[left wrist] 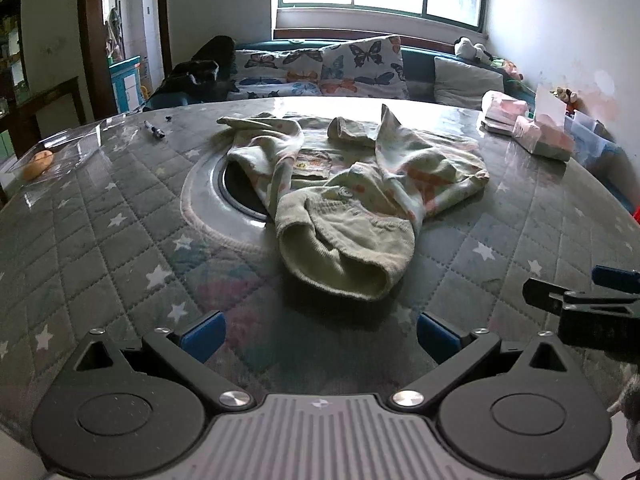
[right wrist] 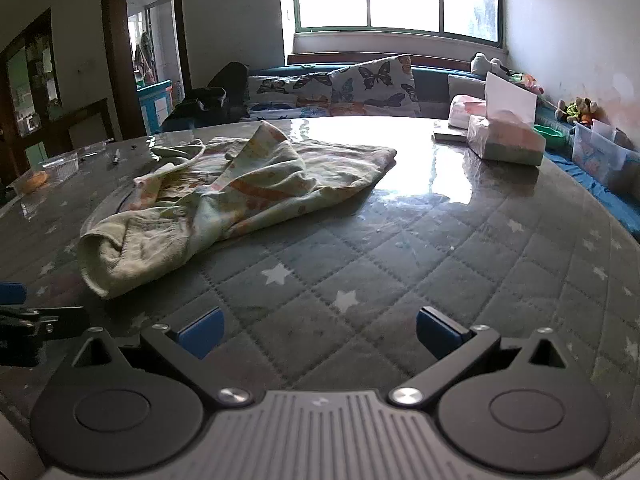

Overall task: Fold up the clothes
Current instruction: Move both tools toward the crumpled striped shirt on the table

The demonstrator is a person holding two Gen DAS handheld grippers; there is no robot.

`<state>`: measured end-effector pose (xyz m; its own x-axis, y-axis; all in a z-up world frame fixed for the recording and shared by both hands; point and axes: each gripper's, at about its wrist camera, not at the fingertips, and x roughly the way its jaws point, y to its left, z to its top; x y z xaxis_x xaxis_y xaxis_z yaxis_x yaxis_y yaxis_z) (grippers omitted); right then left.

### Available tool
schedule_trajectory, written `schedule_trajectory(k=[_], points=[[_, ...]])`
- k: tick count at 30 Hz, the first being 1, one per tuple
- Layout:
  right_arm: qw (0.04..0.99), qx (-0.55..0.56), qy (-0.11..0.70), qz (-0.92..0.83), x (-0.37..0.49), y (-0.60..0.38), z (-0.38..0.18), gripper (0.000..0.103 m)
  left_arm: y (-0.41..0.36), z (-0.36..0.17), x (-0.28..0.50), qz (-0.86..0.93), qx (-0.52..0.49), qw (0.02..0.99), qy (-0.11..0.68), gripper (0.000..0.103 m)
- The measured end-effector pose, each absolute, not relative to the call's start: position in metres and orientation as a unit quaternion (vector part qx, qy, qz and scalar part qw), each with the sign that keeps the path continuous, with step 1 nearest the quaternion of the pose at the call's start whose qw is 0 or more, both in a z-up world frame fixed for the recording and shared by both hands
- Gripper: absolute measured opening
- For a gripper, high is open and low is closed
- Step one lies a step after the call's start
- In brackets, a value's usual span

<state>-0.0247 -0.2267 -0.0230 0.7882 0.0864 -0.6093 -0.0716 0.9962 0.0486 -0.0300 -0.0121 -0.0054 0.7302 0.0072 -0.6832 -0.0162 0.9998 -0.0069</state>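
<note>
A small pale green garment with pink and orange print (left wrist: 352, 192) lies crumpled in the middle of the round table, its ribbed waistband end nearest me. In the right wrist view the garment (right wrist: 240, 196) lies ahead and to the left. My left gripper (left wrist: 318, 336) is open and empty, a short way in front of the waistband. My right gripper (right wrist: 318, 332) is open and empty above the bare quilted cover, right of the garment. The right gripper also shows at the right edge of the left wrist view (left wrist: 580, 300).
The round table (left wrist: 100, 240) has a grey star-quilted cover under clear sheeting. A clear tray with an orange item (left wrist: 44, 160) sits far left, a marker (left wrist: 154, 130) beyond it. Tissue packs (right wrist: 504, 140) stand at the back right. A sofa with butterfly cushions (left wrist: 340, 68) is behind.
</note>
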Motion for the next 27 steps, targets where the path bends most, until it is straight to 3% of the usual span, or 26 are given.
schedule_trajectory(k=[14,27], points=[[0.945,0.008,0.317,0.076,-0.072,-0.231,0.004,0.103,-0.017,0.001,-0.062,0.014,-0.007,0.935,0.354,0.103],[0.942,0.002,0.325,0.090,-0.056,-0.222,0.006,0.103,-0.016,0.006,-0.045,0.021,-0.007,0.931,0.364,0.103]])
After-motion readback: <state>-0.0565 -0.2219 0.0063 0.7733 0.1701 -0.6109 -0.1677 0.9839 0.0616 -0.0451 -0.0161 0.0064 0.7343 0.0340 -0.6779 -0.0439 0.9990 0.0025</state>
